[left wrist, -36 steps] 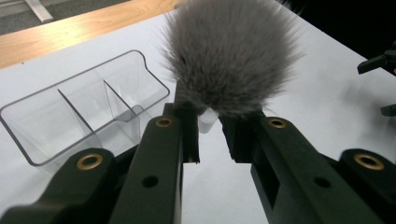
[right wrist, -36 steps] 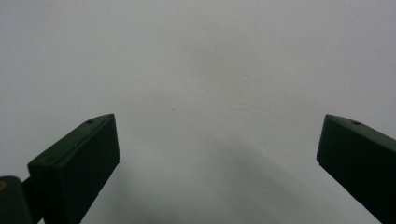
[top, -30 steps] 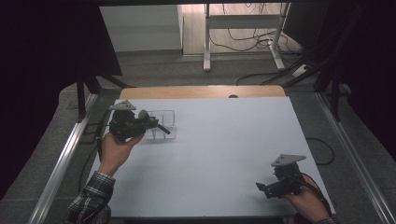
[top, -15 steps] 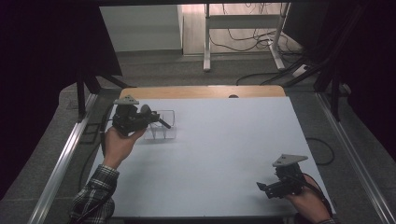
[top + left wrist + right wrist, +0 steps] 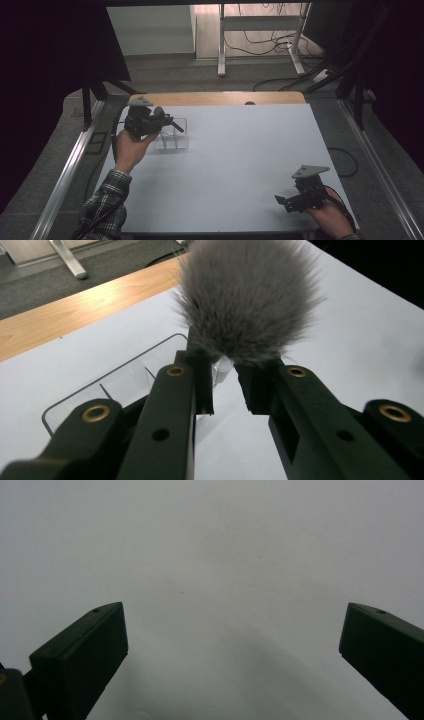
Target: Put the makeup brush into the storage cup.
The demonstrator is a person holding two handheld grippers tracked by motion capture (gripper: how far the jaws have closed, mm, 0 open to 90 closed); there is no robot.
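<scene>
My left gripper [image 5: 225, 390] is shut on the clear stem of a grey fluffy pompom [image 5: 250, 295], which stands up above the jaw tips. Just below and beyond the jaws a clear plastic divided tray [image 5: 115, 385] sits on the white table. In the high view the left gripper [image 5: 175, 127] hovers over that clear tray [image 5: 172, 141] at the table's far left, held in a hand with a plaid sleeve. My right gripper [image 5: 282, 200] rests low at the near right, and its view has the right gripper [image 5: 232, 640] open, jaws wide apart over bare table.
The white tabletop [image 5: 240, 155] has a wooden strip [image 5: 220, 97] along its far edge. Metal rails [image 5: 65, 175] run along both sides of the table. A desk frame [image 5: 220, 45] and cables lie on the floor beyond.
The left gripper has lifted slightly and drawn a little toward the far side over the clear tray, still holding the pompom. The right gripper has stayed put.
</scene>
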